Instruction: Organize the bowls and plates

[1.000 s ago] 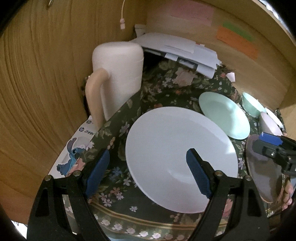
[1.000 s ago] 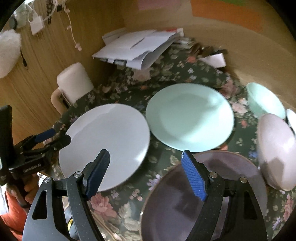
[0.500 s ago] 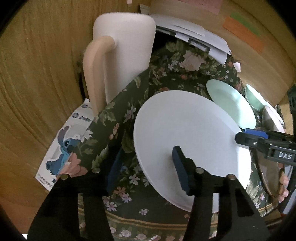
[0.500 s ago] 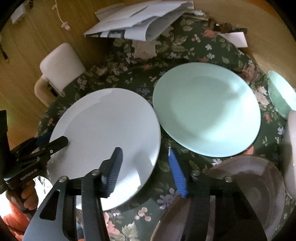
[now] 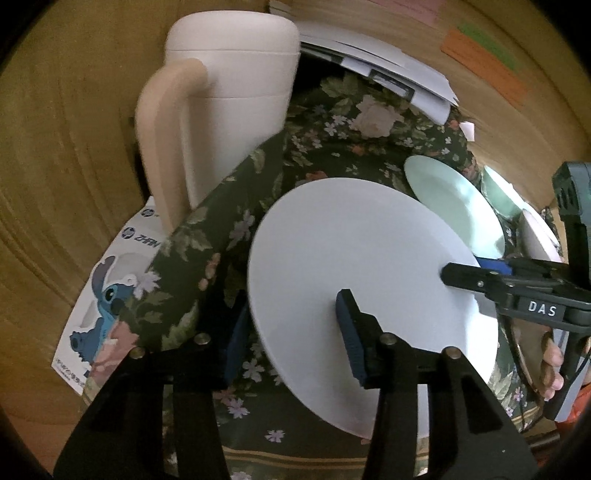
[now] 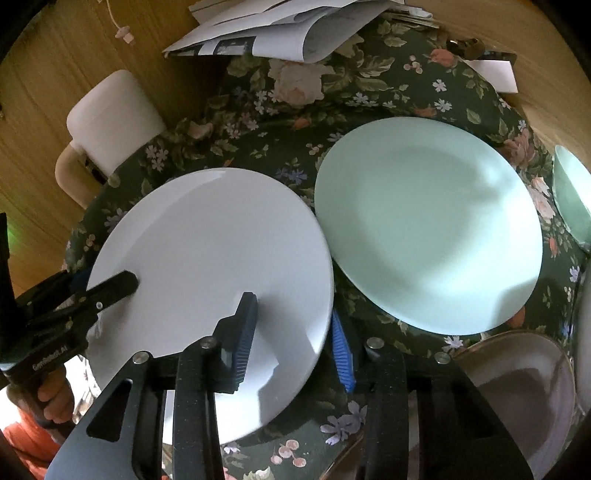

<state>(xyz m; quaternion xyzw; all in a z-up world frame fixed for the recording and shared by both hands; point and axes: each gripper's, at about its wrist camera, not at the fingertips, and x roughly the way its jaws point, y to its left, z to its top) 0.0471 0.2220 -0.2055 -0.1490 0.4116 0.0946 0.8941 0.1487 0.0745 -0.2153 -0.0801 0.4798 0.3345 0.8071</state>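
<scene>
White plate (image 6: pixel 207 266) taken as landmark, lying on the floral tablecloth (image 6: pixel 332 96). At its near edge, right gripper (image 6: pixel 293 341) straddles the rim, one finger above the plate, one below at the cloth; jaws closing, contact of the pads not clear. At the opposite rim, left gripper (image 5: pixel 291 338) does likewise, jaws closing with the rim between them; firm hold cannot be told. Just beyond the white plate, rims nearly touching, mint plate (image 6: pixel 428 225). Beside the right gripper, away from the white plate, dark bowl (image 6: pixel 517 387). Further off, mint bowl (image 6: pixel 572 199) at the table edge. Behind, cream jug (image 5: pixel 229 107) and papers (image 6: pixel 280 29). Judgement: nothing stacked yet; all sorting remains.
</scene>
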